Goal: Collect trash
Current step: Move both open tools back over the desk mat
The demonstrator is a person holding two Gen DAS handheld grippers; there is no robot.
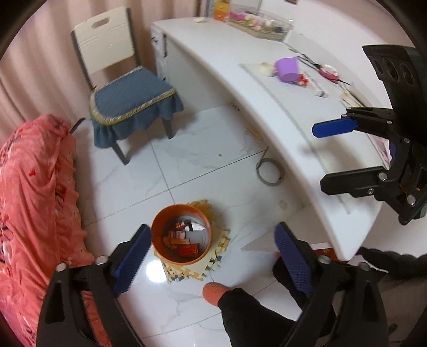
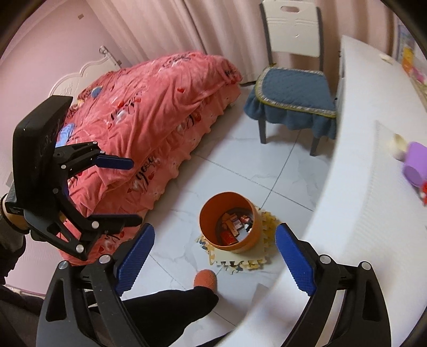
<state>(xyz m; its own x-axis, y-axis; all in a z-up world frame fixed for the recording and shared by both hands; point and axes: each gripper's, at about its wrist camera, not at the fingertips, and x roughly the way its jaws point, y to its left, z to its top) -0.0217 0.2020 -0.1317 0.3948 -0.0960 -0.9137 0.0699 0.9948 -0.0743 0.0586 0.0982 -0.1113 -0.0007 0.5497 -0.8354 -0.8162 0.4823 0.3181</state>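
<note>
An orange round bin [image 1: 181,237] stands on foam puzzle mats on the white tile floor, with several red and orange wrappers inside; it also shows in the right wrist view [image 2: 229,223]. My left gripper [image 1: 212,256] is open and empty, held above the bin. My right gripper [image 2: 214,253] is open and empty, above the floor beside the bin; it shows in the left wrist view [image 1: 321,157] over the white desk [image 1: 267,88]. My left gripper also shows in the right wrist view [image 2: 132,190]. More small scraps lie by a purple cup [image 1: 287,69] on the desk.
A chair with a blue cushion [image 1: 133,93] stands by the desk's far end. A bed with a pink blanket [image 2: 149,117] lies to the left. A person's leg and orange slipper [image 2: 205,279] are on the floor near the bin. A clear box of items [image 1: 260,22] sits on the desk.
</note>
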